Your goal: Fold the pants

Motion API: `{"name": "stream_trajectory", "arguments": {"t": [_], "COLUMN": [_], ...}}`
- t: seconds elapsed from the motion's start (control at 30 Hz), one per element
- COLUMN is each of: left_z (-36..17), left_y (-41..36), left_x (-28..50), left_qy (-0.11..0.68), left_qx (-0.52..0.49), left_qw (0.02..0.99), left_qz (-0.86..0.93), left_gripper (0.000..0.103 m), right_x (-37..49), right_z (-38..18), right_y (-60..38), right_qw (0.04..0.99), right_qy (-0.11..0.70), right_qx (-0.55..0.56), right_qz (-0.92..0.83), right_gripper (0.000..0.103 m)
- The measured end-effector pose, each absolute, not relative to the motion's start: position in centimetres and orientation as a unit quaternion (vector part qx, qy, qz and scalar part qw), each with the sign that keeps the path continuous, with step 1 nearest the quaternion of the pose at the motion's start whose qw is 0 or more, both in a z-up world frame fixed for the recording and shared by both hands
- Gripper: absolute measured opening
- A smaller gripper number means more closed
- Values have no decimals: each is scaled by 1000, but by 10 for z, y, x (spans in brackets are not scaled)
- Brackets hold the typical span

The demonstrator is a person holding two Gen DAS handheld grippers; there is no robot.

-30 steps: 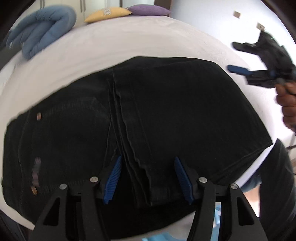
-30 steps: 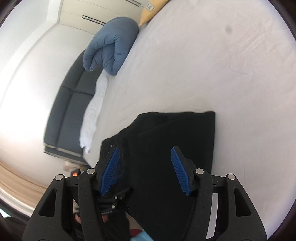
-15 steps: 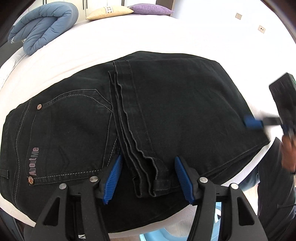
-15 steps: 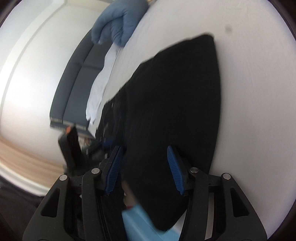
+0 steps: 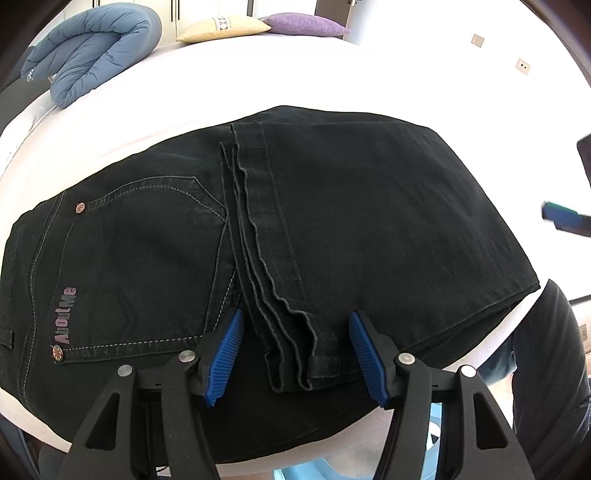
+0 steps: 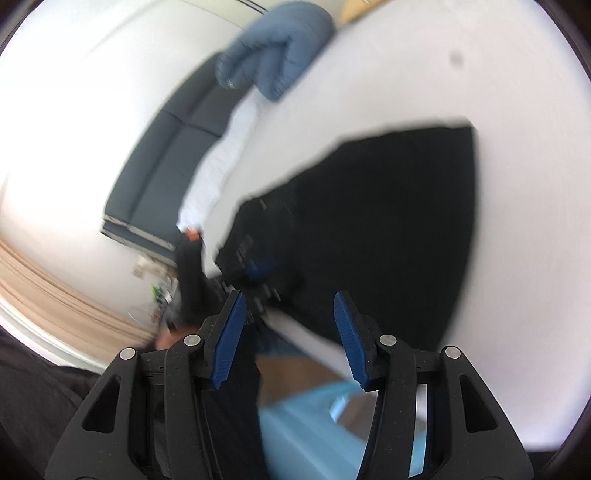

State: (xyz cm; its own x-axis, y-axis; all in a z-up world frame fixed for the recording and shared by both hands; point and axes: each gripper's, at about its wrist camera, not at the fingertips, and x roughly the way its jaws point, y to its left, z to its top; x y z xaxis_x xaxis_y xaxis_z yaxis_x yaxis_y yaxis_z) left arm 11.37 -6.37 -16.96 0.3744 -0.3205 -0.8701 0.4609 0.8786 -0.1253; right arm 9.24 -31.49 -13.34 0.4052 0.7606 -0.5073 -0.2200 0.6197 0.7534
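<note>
The black pants lie folded on the white bed, legs doubled back so the 2 hem ends stack over the seat, just beside the back pocket with its "AboutMe" lettering. My left gripper hangs over the near edge of the pants, its 2 blue pads spread wide on either side of the stacked hems and closing on nothing. My right gripper is off the pants' right side, spread apart too, empty; its view is blurred. From the left wrist only its blue tip shows, beyond the pants' right edge. Farther up the bed from the pants sit a blue quilted bolster, a beige pillow and a purple pillow.
</note>
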Motion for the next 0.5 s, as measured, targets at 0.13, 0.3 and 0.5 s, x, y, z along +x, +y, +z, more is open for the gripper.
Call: {"name": "stream_trajectory", "arguments": {"t": [0.13, 0.3, 0.5], "left_z": [-169, -165, -144], "left_y": [-59, -36, 80], "left_x": [114, 113, 91], "left_qy": [507, 501, 448], "left_qx": [59, -7, -244], "left_qw": [827, 831, 841], "left_qz": [-236, -244, -182], "left_gripper": [62, 61, 65], "right_x": [131, 172, 165], "right_z": [-120, -172, -214], "right_y": [-295, -276, -282], "right_qw": [791, 759, 758], "right_qy": [434, 502, 512], "right_qx": [305, 323, 342], "right_qz": [305, 259, 216], "right_gripper": [48, 48, 24]}}
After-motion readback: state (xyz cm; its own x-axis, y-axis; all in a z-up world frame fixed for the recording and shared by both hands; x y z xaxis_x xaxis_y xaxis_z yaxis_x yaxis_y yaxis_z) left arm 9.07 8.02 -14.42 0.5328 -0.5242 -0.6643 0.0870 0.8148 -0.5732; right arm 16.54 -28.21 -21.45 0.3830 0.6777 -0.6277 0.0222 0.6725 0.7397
